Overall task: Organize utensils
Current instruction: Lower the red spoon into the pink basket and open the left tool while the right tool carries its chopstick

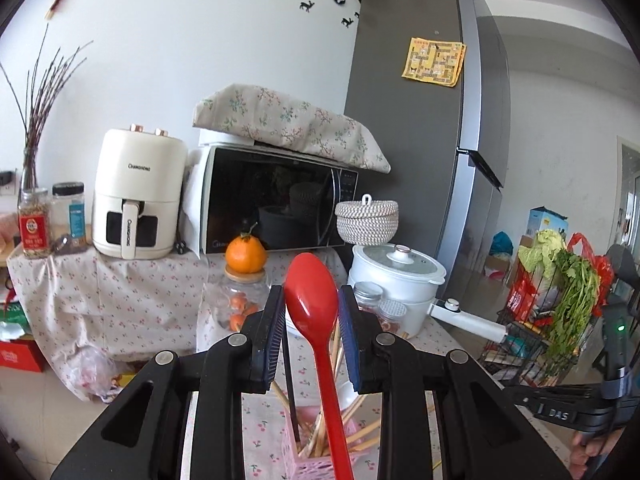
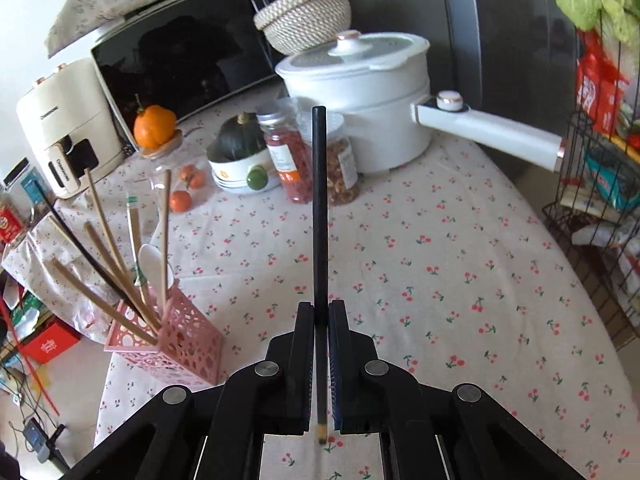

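A pink perforated utensil holder (image 2: 176, 340) stands at the table's left edge with several wooden chopsticks (image 2: 108, 248), a black chopstick and a white spoon (image 2: 152, 260) in it. In the left wrist view the holder (image 1: 316, 460) sits just below my left gripper (image 1: 312, 300), whose jaws flank the bowl of a red spoon (image 1: 312, 300); its handle runs down into the holder. Small gaps show at both pads. My right gripper (image 2: 320, 312) is shut on a black chopstick (image 2: 320, 208), held upright above the tablecloth, right of the holder.
On the cherry-print tablecloth (image 2: 440, 280) stand a white pot with a long handle (image 2: 360, 92), spice jars (image 2: 292, 160), a bowl with a squash (image 2: 240, 160), a jar topped by an orange (image 2: 154, 124), a microwave (image 1: 276, 208) and an air fryer (image 1: 136, 196). A wire rack (image 2: 600, 200) is at right.
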{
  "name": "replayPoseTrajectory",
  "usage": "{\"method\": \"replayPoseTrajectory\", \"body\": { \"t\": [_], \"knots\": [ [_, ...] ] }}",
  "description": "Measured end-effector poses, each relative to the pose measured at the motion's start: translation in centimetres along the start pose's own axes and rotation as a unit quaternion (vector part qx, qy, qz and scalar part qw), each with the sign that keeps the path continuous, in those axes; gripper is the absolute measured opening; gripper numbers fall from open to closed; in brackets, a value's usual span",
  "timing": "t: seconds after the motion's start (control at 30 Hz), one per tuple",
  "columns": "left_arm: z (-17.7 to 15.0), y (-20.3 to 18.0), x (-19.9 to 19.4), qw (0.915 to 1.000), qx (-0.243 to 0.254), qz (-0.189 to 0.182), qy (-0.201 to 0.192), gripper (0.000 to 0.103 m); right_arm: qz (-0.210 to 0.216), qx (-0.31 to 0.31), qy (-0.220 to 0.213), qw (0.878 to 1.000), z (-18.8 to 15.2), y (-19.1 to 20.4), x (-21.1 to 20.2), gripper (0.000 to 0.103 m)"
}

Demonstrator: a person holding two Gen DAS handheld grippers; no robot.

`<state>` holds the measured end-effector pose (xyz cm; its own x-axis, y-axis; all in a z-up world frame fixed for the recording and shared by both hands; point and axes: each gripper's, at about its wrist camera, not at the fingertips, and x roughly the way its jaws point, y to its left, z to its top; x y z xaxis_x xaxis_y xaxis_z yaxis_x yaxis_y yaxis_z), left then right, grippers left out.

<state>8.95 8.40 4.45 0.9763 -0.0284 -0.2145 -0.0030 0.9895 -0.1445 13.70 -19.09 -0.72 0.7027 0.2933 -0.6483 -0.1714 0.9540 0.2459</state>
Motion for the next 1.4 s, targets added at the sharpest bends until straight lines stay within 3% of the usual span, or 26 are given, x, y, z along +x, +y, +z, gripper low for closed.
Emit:
{"method": "replayPoseTrajectory", "body": {
  "t": [0.23,0.47,0.67,0.8,0.93,1.07,1.23,1.4],
  "knots": [
    [-0.8,-1.9,1.5,0.9977,0.038,0.02,-0.053,0.028,0.033,0.012,-0.011,0.999,0.5,-0.3,-1.4,0.005],
    [-2.7,-3.5,4.4,0.9912,0.097,0.056,-0.071,0.028,0.046,0.015,-0.021,0.999,1.1,-0.7,-2.4,0.005],
    [-4.7,-4.2,6.1,0.984,0.149,0.066,-0.072,0.029,0.047,0.014,-0.025,0.999,1.1,-0.7,-2.6,0.005],
    [-5.3,-3.5,7.3,0.9893,0.133,0.055,-0.025,0.031,0.05,0.015,-0.023,0.998,1.1,-0.4,-2.6,0.005],
    [-4.6,-2.3,7.0,0.9957,0.08,0.04,0.024,0.055,0.056,0.009,-0.028,0.998,1.3,0.2,-3.3,0.005],
    [-4.3,-1.3,5.8,0.9946,0.05,0.032,0.086,0.062,0.071,0.0,-0.032,0.997,1.7,1.0,-4.6,0.005],
    [-4.5,0.8,4.0,0.9854,0.005,0.043,0.165,0.075,0.114,-0.007,-0.033,0.993,2.3,2.2,-6.7,0.005],
    [-6.0,4.0,3.2,0.9658,-0.054,0.049,0.249,0.081,0.161,-0.005,-0.027,0.986,2.4,3.7,-7.6,0.005]
  ]
}}
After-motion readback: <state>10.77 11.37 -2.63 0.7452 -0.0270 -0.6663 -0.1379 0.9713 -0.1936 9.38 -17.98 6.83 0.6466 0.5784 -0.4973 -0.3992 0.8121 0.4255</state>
